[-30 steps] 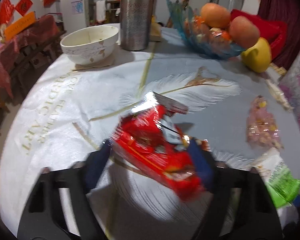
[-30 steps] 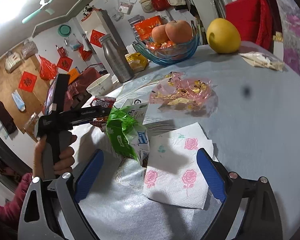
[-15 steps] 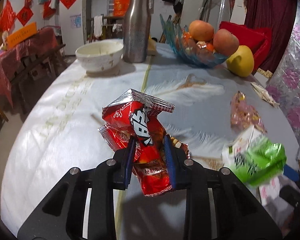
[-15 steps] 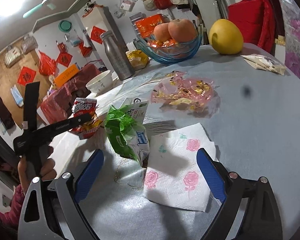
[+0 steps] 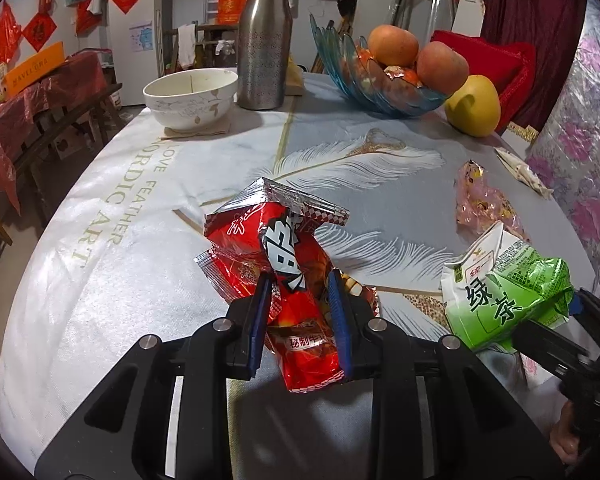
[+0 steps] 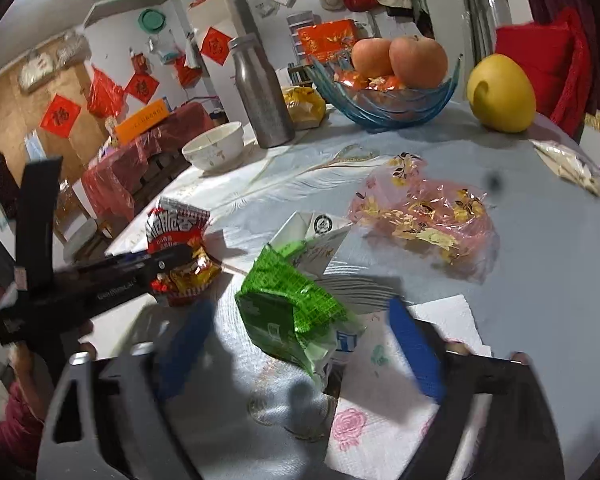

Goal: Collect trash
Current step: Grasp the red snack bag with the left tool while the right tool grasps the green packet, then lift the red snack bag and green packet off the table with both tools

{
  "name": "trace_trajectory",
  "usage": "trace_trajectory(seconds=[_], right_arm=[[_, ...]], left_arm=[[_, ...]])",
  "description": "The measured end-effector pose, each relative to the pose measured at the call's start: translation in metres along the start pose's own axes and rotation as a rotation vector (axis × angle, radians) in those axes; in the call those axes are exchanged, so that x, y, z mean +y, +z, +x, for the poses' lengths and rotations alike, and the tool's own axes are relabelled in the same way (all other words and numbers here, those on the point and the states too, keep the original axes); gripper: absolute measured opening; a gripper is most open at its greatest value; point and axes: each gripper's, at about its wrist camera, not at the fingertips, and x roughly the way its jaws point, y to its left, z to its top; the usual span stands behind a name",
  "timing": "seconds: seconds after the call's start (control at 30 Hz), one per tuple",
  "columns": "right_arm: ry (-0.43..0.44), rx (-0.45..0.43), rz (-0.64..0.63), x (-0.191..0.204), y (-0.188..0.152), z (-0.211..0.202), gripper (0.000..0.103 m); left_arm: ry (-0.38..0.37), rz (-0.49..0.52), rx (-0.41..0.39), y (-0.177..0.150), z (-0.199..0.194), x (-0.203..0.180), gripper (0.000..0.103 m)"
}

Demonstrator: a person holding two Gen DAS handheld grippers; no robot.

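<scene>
A crumpled red snack wrapper (image 5: 276, 236) stands up off the tablecloth with my left gripper (image 5: 300, 280) shut on its lower half. The right wrist view shows the same wrapper (image 6: 176, 228) at the left. A crushed green tea carton (image 6: 292, 312) lies between the blue fingers of my right gripper (image 6: 302, 306), whose jaws are closing. A gap still shows on each side of the carton. The carton (image 5: 504, 284) also shows in the left wrist view. A pink plastic wrapper (image 6: 424, 220) and a rose-printed napkin (image 6: 380, 428) lie nearby.
A white bowl (image 5: 190, 96), a steel flask (image 5: 264, 36), a blue glass fruit bowl (image 5: 380, 84) and a yellow fruit (image 5: 474, 106) stand at the far side of the table. A small pale packet (image 6: 572, 164) lies near the right edge.
The left jaws closed on the red wrapper and stood it up off the cloth. My right gripper moved in around the green carton and its jaws narrowed.
</scene>
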Motion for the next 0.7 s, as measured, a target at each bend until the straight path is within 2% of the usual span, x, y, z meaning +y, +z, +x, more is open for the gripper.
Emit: trace_trajectory(seconds=[0.03, 0.1, 0.13, 0.17, 0.27, 0.43, 0.7], right_arm=[[0.006, 0.003, -0.018, 0.002, -0.001, 0.001, 0.055], [0.020, -0.020, -0.023, 0.006, -0.002, -0.004, 0.053], [0.020, -0.037, -0.027, 0.007, -0.003, -0.008, 0.030], [0.028, -0.057, -0.031, 0.009, -0.003, -0.013, 0.024], [0.065, -0.063, 0.007, 0.006, -0.005, -0.018, 0.024], [0.069, -0.090, 0.026, 0.006, -0.011, -0.032, 0.023], [0.072, -0.149, 0.046, 0.007, -0.016, -0.062, 0.023]], left_arm=[[-0.008, 0.000, 0.002, 0.000, 0.000, 0.000, 0.030], [-0.011, 0.003, -0.001, -0.001, -0.001, -0.001, 0.030], [-0.009, 0.006, -0.006, -0.001, -0.002, -0.001, 0.030], [-0.007, 0.008, -0.010, -0.001, -0.003, -0.001, 0.030], [-0.017, 0.000, -0.027, -0.001, -0.008, 0.000, 0.030], [-0.017, -0.014, -0.017, -0.009, -0.016, 0.005, 0.030], [-0.010, -0.033, -0.050, -0.026, -0.052, 0.012, 0.030]])
